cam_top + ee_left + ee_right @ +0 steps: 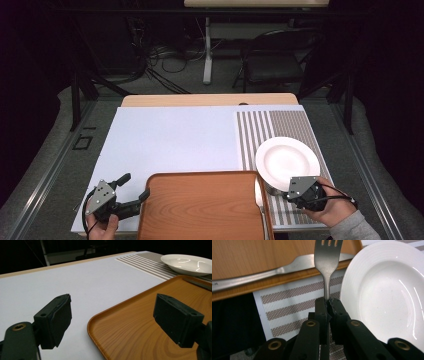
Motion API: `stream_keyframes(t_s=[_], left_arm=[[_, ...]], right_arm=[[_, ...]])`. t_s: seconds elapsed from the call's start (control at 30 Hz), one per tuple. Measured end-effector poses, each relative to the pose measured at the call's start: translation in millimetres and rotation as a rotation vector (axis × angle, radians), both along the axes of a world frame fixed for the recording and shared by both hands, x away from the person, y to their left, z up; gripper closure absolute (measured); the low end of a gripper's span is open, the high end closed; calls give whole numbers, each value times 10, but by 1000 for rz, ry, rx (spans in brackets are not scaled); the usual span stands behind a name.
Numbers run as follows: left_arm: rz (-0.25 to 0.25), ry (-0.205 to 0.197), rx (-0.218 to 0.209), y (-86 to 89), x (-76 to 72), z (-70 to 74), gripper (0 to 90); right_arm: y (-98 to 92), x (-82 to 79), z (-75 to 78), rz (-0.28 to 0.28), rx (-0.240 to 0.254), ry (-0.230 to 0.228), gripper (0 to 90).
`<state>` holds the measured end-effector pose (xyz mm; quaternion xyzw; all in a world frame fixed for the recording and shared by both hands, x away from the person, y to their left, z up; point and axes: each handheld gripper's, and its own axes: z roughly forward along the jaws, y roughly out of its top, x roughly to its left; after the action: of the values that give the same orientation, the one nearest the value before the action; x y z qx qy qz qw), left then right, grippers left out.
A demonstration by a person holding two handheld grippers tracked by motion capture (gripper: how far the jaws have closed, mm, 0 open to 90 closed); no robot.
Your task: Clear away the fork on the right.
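- The silver metal fork [327, 258] is clamped by its handle in the closed right gripper [328, 305], between the wooden tray [249, 255] and the white plate [387, 290].
- Setting it down is judged outstanding.
- The left gripper [112, 315] is held wide open, empty.

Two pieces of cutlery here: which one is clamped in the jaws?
The fork, its handle pinched by the right gripper beside the white plate. The knife lies free on the wooden tray.

Fork [327, 262]: tine tips cut off by the top edge of the right gripper view; handle end hidden between the clamped jaws. Knife [269, 271]: blade runs off the left edge. Plate [387, 290]: right rim cropped.
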<state>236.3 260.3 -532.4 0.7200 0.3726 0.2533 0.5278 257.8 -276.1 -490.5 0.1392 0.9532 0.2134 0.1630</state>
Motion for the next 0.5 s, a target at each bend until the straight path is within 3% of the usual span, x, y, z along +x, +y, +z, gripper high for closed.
stream_keyframes(t_s=[0.13, 0.5], left_arm=[[1, 0, 0, 0, 0, 0, 153], [-2, -2, 0, 12, 0, 4, 153]], right_arm=[[100, -40, 39, -3, 16, -2, 856], [497, -127, 107, 75, 12, 0, 855]])
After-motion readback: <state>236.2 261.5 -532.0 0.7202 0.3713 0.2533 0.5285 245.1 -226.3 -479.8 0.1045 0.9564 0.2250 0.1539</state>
